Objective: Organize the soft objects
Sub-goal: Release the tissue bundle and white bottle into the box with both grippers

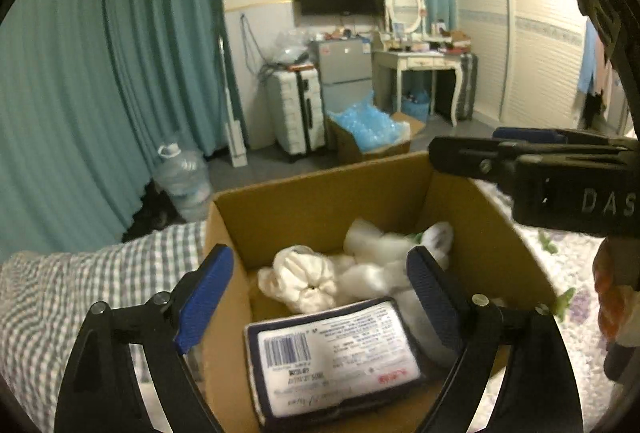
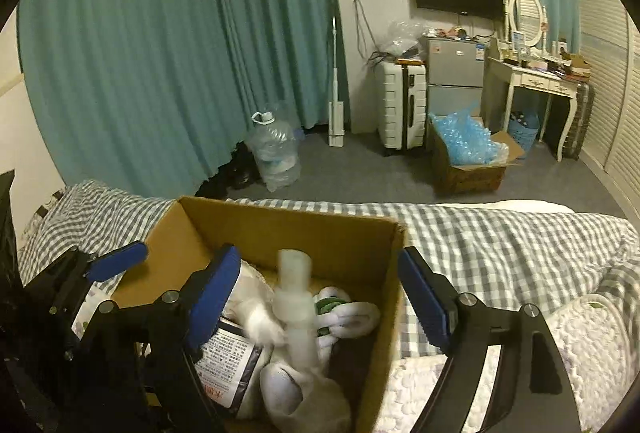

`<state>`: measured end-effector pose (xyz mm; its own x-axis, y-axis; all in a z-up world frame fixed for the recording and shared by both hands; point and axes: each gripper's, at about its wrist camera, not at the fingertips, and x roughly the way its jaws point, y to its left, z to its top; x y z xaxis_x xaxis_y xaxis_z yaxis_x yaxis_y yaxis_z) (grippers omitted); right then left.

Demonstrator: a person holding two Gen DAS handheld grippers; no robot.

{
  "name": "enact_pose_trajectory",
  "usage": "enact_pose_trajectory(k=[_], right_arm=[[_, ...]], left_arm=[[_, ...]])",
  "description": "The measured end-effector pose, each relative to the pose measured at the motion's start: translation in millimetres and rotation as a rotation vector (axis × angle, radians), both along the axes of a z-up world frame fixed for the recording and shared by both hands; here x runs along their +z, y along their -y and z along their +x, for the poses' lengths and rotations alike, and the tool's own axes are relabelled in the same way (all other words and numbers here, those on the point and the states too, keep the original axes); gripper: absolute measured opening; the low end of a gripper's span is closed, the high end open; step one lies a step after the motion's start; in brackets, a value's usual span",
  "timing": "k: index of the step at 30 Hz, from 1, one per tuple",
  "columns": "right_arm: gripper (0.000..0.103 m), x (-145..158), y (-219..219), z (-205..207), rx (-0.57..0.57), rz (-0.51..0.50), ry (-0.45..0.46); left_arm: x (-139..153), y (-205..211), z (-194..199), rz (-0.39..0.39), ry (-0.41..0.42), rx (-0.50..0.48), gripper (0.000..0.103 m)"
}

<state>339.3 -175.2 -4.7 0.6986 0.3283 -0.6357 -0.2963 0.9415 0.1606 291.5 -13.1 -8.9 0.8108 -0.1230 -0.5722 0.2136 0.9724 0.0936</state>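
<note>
An open cardboard box (image 1: 320, 193) stands on the bed. Inside lie a white knotted cloth (image 1: 304, 279), other white soft items (image 1: 384, 245) and a dark flat package with a white barcode label (image 1: 336, 353). My left gripper (image 1: 320, 293) is open just above the box and holds nothing. My right gripper (image 2: 316, 285) is open over the same box (image 2: 340, 233). A blurred white soft item (image 2: 296, 309) hangs in the air between its fingers, untouched by them. A white and green plush (image 2: 344, 313) and a grey-white cloth (image 2: 304, 393) lie below. The right gripper also shows in the left wrist view (image 1: 520, 157).
The box sits on a grey checked sheet (image 2: 500, 241) next to a white flowered quilt (image 2: 580, 333). On the floor beyond stand a water jug (image 2: 276, 153), a white suitcase (image 2: 400, 105) and a box of blue wrap (image 2: 468, 153).
</note>
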Motion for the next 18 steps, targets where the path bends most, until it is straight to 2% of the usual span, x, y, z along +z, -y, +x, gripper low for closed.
enact_pose_trajectory(k=[4,8,12,16,18], right_arm=[[0.088,32.1,9.6,-21.5,-0.022,-0.002,0.044],[0.093,85.6,18.8,-57.9,-0.042,-0.022,0.121],[0.097,141.9,27.1,-102.3,-0.047,-0.036,0.193],[0.101,188.8,31.4,-150.2,-0.022,-0.066,0.23],[0.101,206.9,32.0,-176.0,-0.014,-0.084,0.263]], left_arm=[[38.5,-2.7,-25.0,-0.007,0.054,0.012,0.09],[86.8,-3.3,-60.8,-0.007,0.121,0.023,0.095],[131.4,-11.0,-104.0,-0.016,0.204,0.044,0.095],[160.4,-21.3,-145.9,-0.004,0.276,0.061,0.095],[165.0,-28.6,-164.1,-0.001,0.293,0.056,0.095]])
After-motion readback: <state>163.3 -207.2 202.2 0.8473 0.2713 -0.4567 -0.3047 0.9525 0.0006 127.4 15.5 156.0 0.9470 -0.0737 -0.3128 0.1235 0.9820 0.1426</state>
